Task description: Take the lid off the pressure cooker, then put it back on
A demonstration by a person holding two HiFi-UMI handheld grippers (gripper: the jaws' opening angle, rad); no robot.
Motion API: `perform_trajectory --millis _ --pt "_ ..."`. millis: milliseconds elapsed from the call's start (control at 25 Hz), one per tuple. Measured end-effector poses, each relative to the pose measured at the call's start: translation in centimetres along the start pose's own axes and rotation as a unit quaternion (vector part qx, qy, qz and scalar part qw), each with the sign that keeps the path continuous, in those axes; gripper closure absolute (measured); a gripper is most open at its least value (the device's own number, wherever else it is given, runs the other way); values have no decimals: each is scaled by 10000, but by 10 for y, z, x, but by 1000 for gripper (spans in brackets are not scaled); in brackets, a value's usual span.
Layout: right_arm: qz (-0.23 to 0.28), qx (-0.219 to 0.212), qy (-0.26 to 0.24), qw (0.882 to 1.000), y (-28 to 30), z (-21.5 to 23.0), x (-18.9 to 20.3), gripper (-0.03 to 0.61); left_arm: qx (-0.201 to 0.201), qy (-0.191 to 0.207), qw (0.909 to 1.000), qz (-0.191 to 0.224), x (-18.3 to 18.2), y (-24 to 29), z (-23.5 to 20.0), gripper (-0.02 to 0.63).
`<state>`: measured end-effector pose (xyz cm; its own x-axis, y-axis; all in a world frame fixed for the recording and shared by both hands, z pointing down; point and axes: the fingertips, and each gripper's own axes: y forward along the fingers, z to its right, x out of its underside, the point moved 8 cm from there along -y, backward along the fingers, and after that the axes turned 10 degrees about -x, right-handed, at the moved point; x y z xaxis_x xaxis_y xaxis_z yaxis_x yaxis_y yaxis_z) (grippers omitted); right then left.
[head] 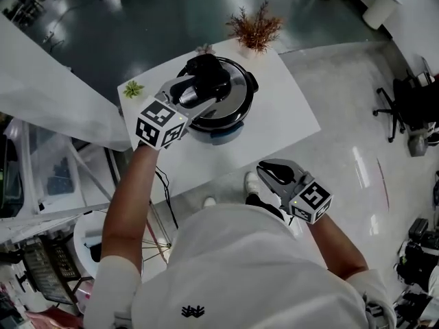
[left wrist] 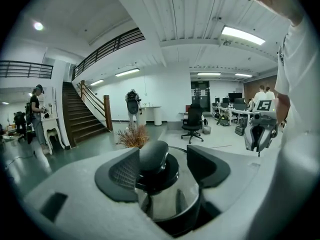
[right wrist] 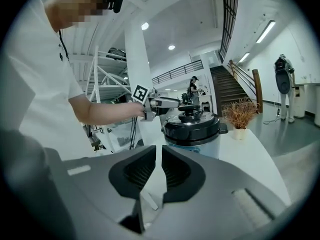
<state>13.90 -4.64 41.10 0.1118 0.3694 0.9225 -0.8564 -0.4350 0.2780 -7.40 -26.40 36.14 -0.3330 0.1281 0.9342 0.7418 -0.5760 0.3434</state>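
Nearest you, your right tongs (head: 270, 173) hang clenched on nothing, off the surface (head: 281, 115) and well short of the pressure cooker (right wrist: 192, 134), while your left tongs (left wrist: 164, 166) stand released astride the black knob (left wrist: 152, 156) of its seated lid (head: 236, 91).

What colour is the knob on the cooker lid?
Black knob; left gripper view shows it best.

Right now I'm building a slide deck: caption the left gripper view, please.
Left hand-held gripper with open jaws straddling the rounded black knob on the shiny metal pressure-cooker lid.
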Motion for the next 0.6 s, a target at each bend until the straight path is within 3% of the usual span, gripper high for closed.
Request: perform_trajectory --millis 240,600 --pt "26 -130 -30 9999 -14 49 -10 529 28 144 9997 -208 -5 35 -11 301" --pt "-62 -341 0 9994 -21 92 -12 529 430 133 9975 -542 0 64 -16 298"
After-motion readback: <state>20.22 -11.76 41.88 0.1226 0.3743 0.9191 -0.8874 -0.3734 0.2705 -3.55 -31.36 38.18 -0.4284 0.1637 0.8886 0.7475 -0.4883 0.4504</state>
